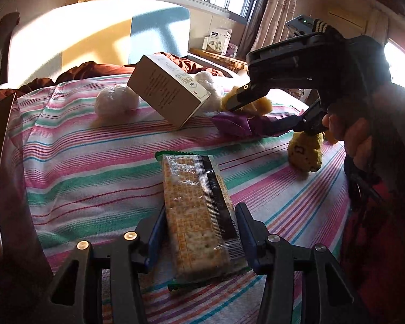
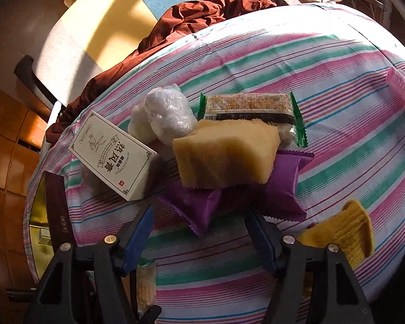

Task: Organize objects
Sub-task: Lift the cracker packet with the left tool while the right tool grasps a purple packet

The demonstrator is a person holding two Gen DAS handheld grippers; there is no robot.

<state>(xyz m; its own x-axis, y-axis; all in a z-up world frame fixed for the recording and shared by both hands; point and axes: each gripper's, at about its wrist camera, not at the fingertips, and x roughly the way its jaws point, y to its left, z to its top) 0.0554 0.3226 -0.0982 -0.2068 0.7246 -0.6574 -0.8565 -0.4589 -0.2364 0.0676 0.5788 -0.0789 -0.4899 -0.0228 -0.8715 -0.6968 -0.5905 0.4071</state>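
At the bottom of the left wrist view, the left gripper was closed on a clear-wrapped rectangular cracker pack with green crimped ends, held just above the pink, green and white striped bed sheet. At the bottom of the right wrist view, the right gripper was seen with its fingers apart and nothing between them, poised over a crumpled purple foil packet. Just beyond the packet, a tan sponge block lay on top of it. The step in hand was judged to be gathering the snacks; next, the right fingers would need lowering around the packet's near edge. Further back, a tilted white printed carton was seen at centre left.
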